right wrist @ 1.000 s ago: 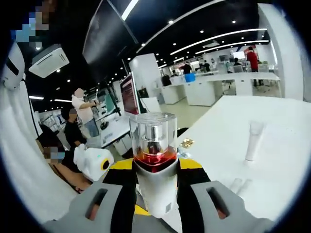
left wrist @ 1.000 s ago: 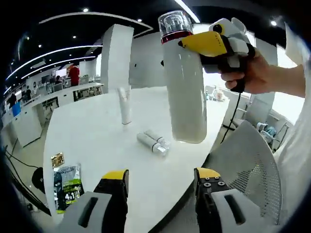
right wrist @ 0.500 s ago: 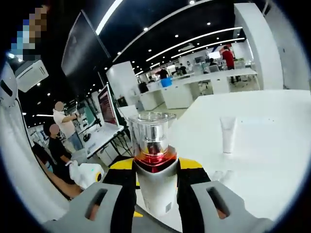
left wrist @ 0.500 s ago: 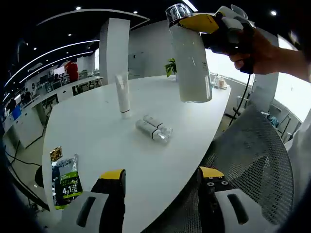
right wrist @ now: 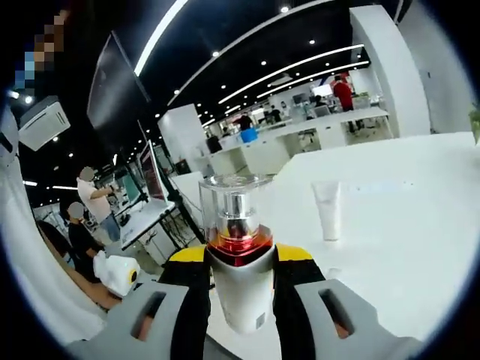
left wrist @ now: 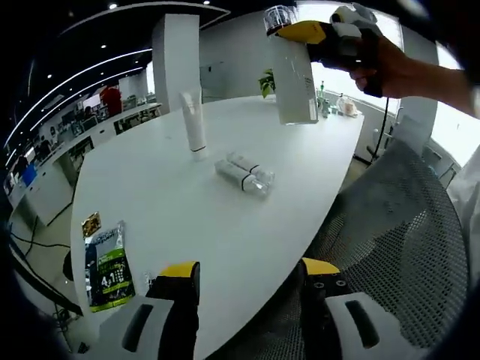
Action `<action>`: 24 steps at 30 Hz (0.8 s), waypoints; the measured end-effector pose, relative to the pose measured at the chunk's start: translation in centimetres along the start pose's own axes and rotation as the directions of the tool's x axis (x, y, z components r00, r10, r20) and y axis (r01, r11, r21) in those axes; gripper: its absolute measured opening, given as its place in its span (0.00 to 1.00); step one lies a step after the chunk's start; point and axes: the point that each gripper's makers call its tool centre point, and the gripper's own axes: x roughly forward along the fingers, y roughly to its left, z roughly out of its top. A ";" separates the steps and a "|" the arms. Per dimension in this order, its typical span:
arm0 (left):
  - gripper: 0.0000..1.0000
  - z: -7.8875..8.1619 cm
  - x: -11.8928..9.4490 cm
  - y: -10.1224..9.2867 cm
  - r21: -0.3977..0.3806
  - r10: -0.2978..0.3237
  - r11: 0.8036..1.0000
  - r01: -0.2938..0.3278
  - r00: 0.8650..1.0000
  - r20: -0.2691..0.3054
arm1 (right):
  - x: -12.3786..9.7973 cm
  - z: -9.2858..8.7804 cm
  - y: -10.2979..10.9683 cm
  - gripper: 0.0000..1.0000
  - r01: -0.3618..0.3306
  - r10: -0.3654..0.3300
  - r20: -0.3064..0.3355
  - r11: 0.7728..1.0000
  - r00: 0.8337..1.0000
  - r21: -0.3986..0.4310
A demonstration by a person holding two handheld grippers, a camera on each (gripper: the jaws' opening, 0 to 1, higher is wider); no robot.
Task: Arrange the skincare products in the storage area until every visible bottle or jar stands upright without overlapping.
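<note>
Since you asked for a count: one big frosted bottle [left wrist: 295, 75], one white tube [left wrist: 194, 125], two small bottles [left wrist: 245, 173], one green pouch [left wrist: 109, 266], all on or over the white bench [left wrist: 165, 202].
Big bottle: pinched at the neck by the right claw [left wrist: 304, 31], hanging clear of the bench at about 1 o'clock in the left claw's view; long axis near upright, clear cap [right wrist: 232, 210] on top.
Same bottle, right claw's view: cap and red collar sit right between the yellow-padded jaws, pressed onto it.
Tube: stands upright on its cap at roughly 11 o'clock in the left claw's view.
Small bottles: lying flat side by side, touching, near the middle of the bench, caps pointing toward 4 o'clock.
Pouch: flat by the bench edge, around 8 o'clock.
Left claw [left wrist: 244, 289]: spread wide, nothing in it, low over the bench edge beside a mesh chair [left wrist: 390, 232].
Vs a second ago: big bottle now looks smaller and farther off, over the bench's far side; tube and small bottles lie the same.
</note>
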 end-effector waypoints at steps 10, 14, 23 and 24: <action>0.54 -2.1 0.5 0.6 -0.045 0.021 0.999 -0.026 0.995 -0.097 | 1.7 -0.8 -6.6 0.29 0.021 -0.020 0.011 0.998 1.000 -0.064; 0.54 -2.6 0.6 0.6 -0.049 0.026 0.998 -0.033 0.992 -0.120 | 3.0 -1.6 -9.2 0.29 0.031 -0.030 0.004 0.996 1.000 -0.079; 0.54 -4.0 0.7 0.5 -0.047 0.016 0.999 -0.025 0.983 -0.185 | 5.9 -2.8 -13.6 0.29 0.059 -0.066 -0.032 0.982 0.997 -0.180; 0.54 -4.1 0.7 0.5 -0.048 0.015 0.999 -0.024 0.982 -0.189 | 6.2 -2.8 -14.1 0.29 0.064 -0.070 -0.031 0.982 0.997 -0.180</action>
